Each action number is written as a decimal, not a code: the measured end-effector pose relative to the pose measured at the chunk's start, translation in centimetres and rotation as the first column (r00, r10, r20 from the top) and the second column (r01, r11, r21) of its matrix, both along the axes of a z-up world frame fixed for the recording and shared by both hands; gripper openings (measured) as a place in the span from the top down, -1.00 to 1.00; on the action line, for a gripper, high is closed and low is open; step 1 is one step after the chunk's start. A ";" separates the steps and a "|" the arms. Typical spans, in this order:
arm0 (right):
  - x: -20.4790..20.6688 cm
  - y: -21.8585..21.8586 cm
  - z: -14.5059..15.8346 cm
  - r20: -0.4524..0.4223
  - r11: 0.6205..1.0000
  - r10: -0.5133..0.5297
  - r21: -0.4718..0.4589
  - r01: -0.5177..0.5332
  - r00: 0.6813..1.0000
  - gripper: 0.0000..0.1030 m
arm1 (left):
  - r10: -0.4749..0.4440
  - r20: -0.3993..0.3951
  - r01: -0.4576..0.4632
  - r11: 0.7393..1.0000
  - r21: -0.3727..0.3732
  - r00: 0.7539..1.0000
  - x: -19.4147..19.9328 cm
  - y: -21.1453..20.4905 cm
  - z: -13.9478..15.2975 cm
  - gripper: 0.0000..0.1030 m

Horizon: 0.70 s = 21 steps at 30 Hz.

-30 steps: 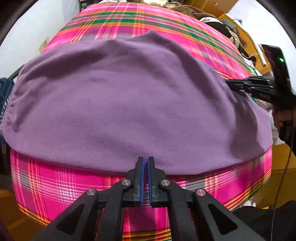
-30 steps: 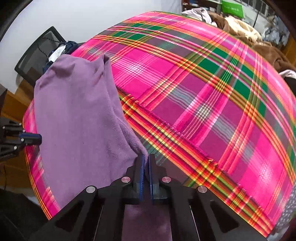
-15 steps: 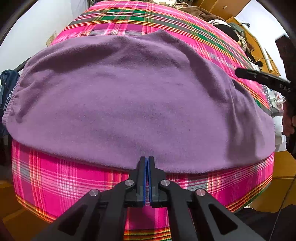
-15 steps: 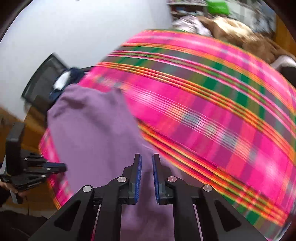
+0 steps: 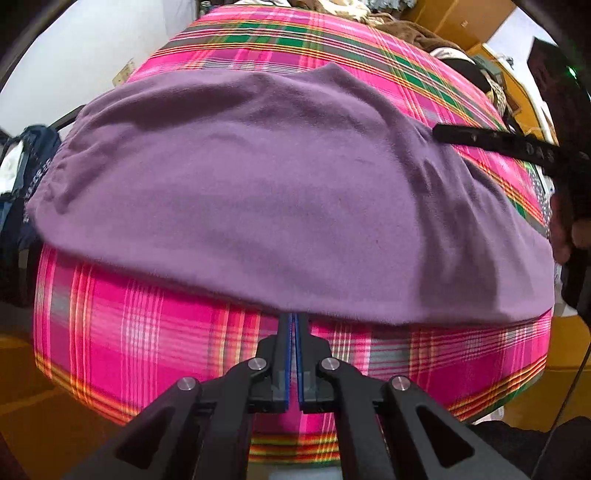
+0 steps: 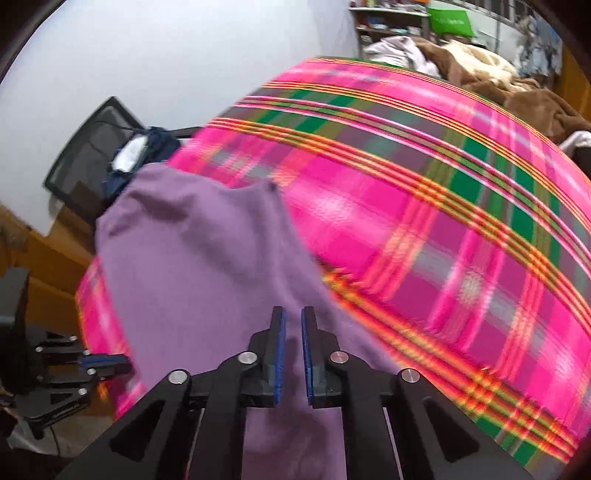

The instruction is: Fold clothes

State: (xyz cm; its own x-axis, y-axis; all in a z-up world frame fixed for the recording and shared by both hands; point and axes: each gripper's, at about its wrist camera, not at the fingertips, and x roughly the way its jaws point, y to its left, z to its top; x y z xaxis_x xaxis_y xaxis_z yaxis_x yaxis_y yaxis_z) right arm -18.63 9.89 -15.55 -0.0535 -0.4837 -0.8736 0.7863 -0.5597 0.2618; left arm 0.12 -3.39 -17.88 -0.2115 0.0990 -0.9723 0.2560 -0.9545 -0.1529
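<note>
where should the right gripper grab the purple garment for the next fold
Probably the loose end of the purple garment lying under the right gripper. Come straight down from above, jaws across that edge: the cloth lies flat on the plaid cover, so only an edge pinches.

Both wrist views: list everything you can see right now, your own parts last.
purple garment: one, purple, spread flat near the front edge of the plaid surface
plaid cloth: one, pink with green and orange stripes, covering the work surface under the garment
chair: one, black mesh, left of the surface by the white wall
dark blue and white clothing: a bundle, draped on the chair
heap of clothes: several, brown, cream and white, at the far end
green box: one, on shelving behind the heap
left claw: one, black with blue pads, shut at the garment's near hem
right claw: one, black with blue pads, open above the garment
hand: one, holding the right claw's handle
</note>
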 end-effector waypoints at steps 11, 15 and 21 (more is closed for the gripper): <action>2.2 1.7 -3.0 0.070 0.987 -0.113 0.126 0.104 0.991 0.60 | 0.123 -0.037 -0.124 0.992 -0.015 0.992 0.8 -5.6 1.2 0.96; 2.1 2.1 -1.9 0.062 0.978 -0.177 0.128 0.168 0.982 0.58 | 0.195 -0.098 -0.199 0.980 -0.024 0.976 0.1 -10.1 2.5 0.96; 1.3 -1.6 -0.7 0.058 0.973 -0.213 0.107 0.206 0.975 0.58 | 0.218 -0.112 -0.222 0.975 -0.020 0.969 -1.4 -16.1 2.0 0.96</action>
